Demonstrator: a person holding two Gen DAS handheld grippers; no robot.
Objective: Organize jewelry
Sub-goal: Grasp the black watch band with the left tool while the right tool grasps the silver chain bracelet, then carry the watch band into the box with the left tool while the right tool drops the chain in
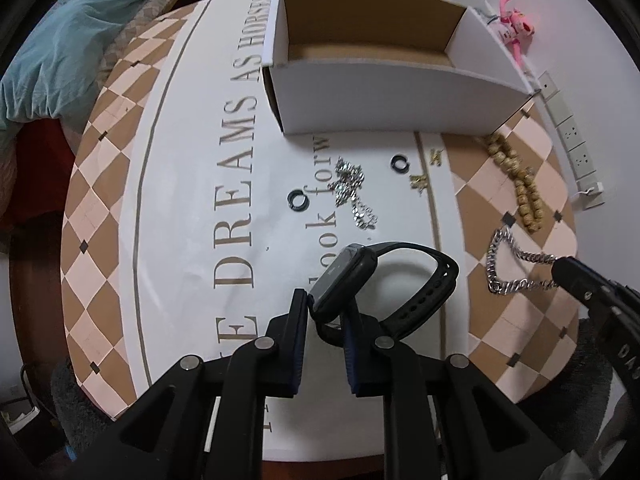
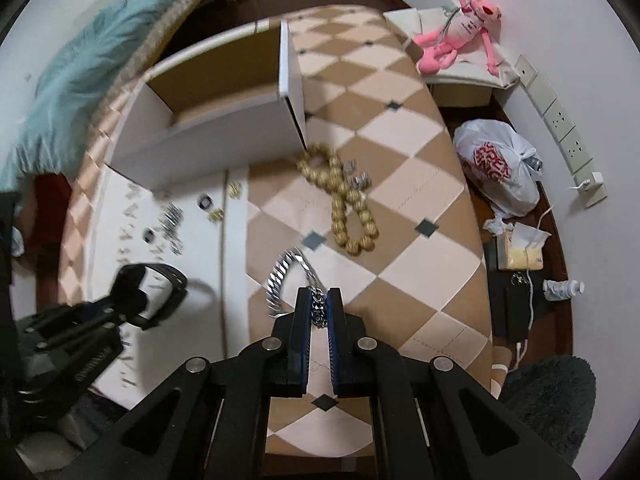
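My left gripper (image 1: 326,312) pinches the black watch (image 1: 344,276) by one edge above the table (image 1: 120,208); it could slip. My right gripper (image 2: 319,306) squeezes the silver chain (image 2: 286,276), which dangles and might snag short of the box (image 1: 400,100).

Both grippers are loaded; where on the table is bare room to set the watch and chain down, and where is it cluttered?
Bare: the white band left of the smartwatch, around the lettering, and the checkered patch right of the wooden bead bracelet. The cardboard box looks empty. Crowded: in front of the box, with black rings, a crumpled silver chain and gold earrings.
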